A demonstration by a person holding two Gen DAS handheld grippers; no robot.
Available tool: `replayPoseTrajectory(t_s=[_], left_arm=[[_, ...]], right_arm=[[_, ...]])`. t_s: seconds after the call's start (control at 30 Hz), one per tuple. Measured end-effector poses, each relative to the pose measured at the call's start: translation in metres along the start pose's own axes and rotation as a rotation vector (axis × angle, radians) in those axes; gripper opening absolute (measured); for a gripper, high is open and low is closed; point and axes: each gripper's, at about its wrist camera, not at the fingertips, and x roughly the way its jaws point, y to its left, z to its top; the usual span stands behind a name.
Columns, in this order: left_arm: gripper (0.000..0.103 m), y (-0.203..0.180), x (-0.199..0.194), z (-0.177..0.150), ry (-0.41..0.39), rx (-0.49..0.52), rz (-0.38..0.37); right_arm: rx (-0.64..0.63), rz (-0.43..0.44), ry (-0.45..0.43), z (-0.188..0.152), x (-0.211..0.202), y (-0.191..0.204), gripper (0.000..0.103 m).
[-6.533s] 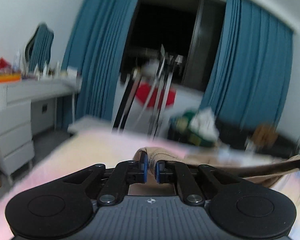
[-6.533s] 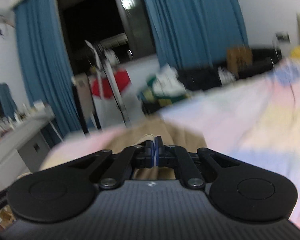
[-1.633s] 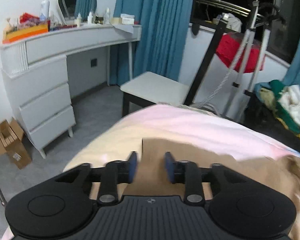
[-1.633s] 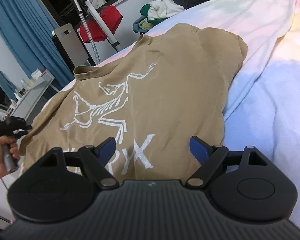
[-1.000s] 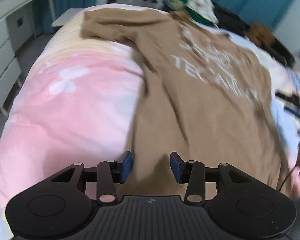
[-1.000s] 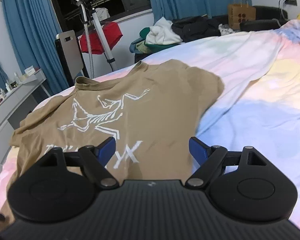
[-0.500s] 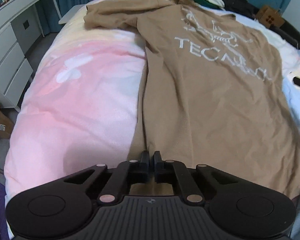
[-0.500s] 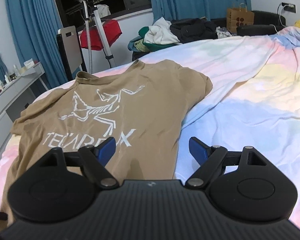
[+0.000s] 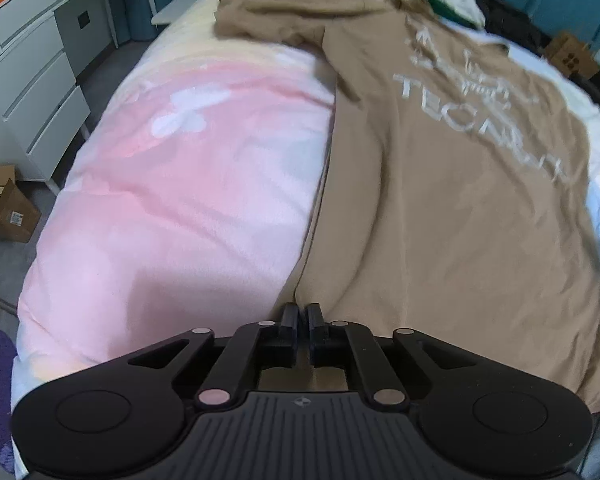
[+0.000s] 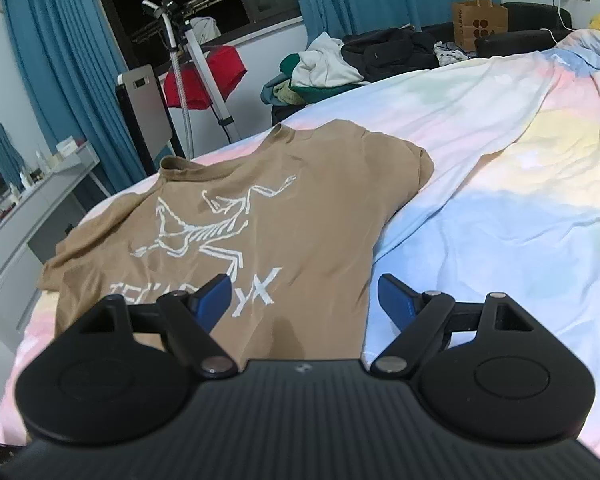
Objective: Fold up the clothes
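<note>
A tan T-shirt (image 9: 440, 184) with a white skeleton logo and lettering lies spread flat on the bed, collar at the far end. My left gripper (image 9: 303, 312) is shut on the shirt's near left hem corner. In the right wrist view the same shirt (image 10: 284, 208) lies ahead. My right gripper (image 10: 304, 300) is open and empty, hovering over the shirt's lower right edge, blue pads apart.
The bed has a pastel pink, blue and yellow cover (image 9: 180, 184). A white dresser (image 9: 32, 80) and cardboard boxes (image 9: 4, 212) stand left of the bed. A garment steamer (image 10: 188, 64), a clothes pile (image 10: 324, 68) and a paper bag (image 10: 478, 24) lie beyond.
My left gripper stays shut on the hem corner and has shifted slightly, with motion blur. My right gripper stays open and has moved a little closer over the shirt's right edge.
</note>
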Motion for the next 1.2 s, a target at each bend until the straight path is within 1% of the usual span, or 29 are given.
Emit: replayPoseTrajectory(t_s=[0.03,0.07,0.13,0.2,0.23,0.27,0.33,0.43,0.47,0.5,0.57,0.6,0.67,0.7,0.77,0.83,0.97,1.07,1.1,1.13,1.2], left_arm=[[0.022,0.000,-0.004,0.000,-0.014,-0.001,-0.005],[0.029,0.000,-0.008,0.000,-0.031,0.000,-0.008],[0.038,-0.007,-0.022,0.001,-0.084,0.027,0.008],[0.047,-0.023,-0.035,0.002,-0.173,0.080,0.060],[0.054,-0.032,-0.042,0.003,-0.228,0.093,0.079],[0.057,-0.041,-0.046,0.004,-0.274,0.101,0.086],[0.058,-0.063,-0.048,0.007,-0.330,0.097,0.062],[0.059,-0.096,-0.049,0.012,-0.410,0.091,0.021],[0.060,-0.108,-0.046,0.014,-0.423,0.088,-0.002],[0.060,-0.118,-0.042,0.015,-0.434,0.086,-0.025],[0.060,-0.138,-0.031,0.016,-0.449,0.086,-0.072],[0.060,-0.147,-0.025,0.016,-0.457,0.088,-0.091],[0.060,-0.158,-0.010,0.016,-0.467,0.091,-0.109],[0.060,-0.162,-0.002,0.015,-0.468,0.092,-0.117],[0.060,-0.163,0.013,0.012,-0.463,0.097,-0.126],[0.060,-0.158,0.027,0.009,-0.450,0.088,-0.111],[0.060,-0.144,0.052,0.010,-0.401,0.029,-0.080],[0.060,-0.146,0.054,0.011,-0.408,0.035,-0.093],[0.060,-0.146,0.055,0.011,-0.410,0.037,-0.097],[0.058,-0.147,0.055,0.012,-0.412,0.039,-0.101],[0.056,-0.148,0.056,0.013,-0.416,0.044,-0.110]], right_arm=[[0.009,0.003,-0.002,0.001,-0.001,-0.001,0.082],[0.017,0.008,-0.003,0.002,-0.002,-0.002,0.082],[0.035,0.021,-0.007,0.006,-0.004,-0.003,0.082],[0.044,0.034,-0.016,0.009,-0.006,-0.003,0.082],[0.047,0.041,-0.021,0.010,-0.008,-0.003,0.082],[0.048,0.048,-0.031,0.012,-0.010,-0.003,0.082],[0.044,0.063,-0.054,0.016,-0.015,-0.003,0.082],[0.036,0.096,-0.124,0.029,-0.022,-0.009,0.082],[0.033,0.108,-0.147,0.034,-0.024,-0.012,0.080],[0.037,0.108,-0.163,0.041,-0.024,-0.016,0.076],[0.080,0.110,-0.180,0.061,-0.017,-0.031,0.075],[0.119,0.125,-0.184,0.070,-0.011,-0.041,0.075],[0.226,0.158,-0.178,0.088,0.007,-0.067,0.064],[0.278,0.147,-0.166,0.093,0.021,-0.080,0.060],[0.366,0.107,-0.142,0.103,0.049,-0.104,0.060],[0.454,0.070,-0.119,0.109,0.079,-0.129,0.060],[0.588,0.061,-0.075,0.102,0.136,-0.168,0.060],[0.636,0.059,-0.067,0.095,0.167,-0.188,0.059],[0.649,0.082,-0.057,0.093,0.176,-0.193,0.056],[0.656,0.110,-0.045,0.091,0.182,-0.195,0.047],[0.653,0.158,-0.021,0.089,0.194,-0.196,0.037]])
